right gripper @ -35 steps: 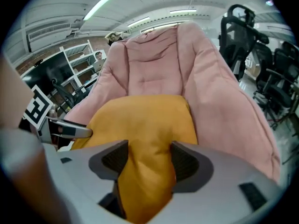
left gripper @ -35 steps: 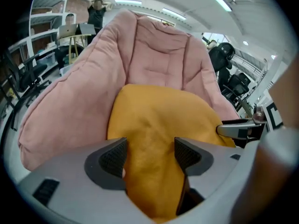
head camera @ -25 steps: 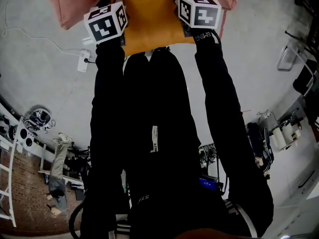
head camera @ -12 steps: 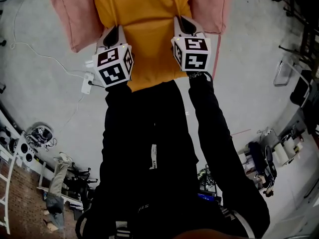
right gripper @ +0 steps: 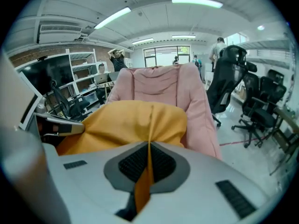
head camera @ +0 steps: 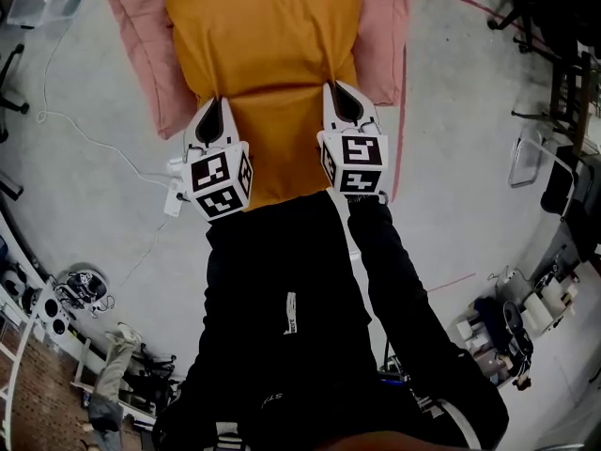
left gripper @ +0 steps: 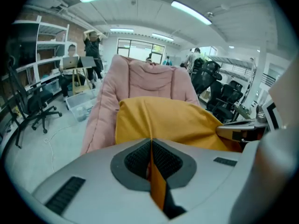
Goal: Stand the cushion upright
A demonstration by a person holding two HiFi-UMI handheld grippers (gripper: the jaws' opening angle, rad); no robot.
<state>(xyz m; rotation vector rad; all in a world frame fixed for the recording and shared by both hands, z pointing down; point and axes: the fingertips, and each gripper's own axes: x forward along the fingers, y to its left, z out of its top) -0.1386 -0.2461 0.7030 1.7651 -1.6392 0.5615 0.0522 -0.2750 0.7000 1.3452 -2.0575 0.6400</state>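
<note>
Open grey floor (head camera: 84, 214) gives free passage left of the pink padded mat (head camera: 141, 64). A white power strip (head camera: 175, 198) with its cable lies on it, just beside the left gripper (head camera: 211, 111). On the right the floor is free as far as the black office chairs (right gripper: 261, 111). Between the left gripper and the right gripper (head camera: 343, 97), the orange fabric cushion (head camera: 263, 54) fills the space.
</note>
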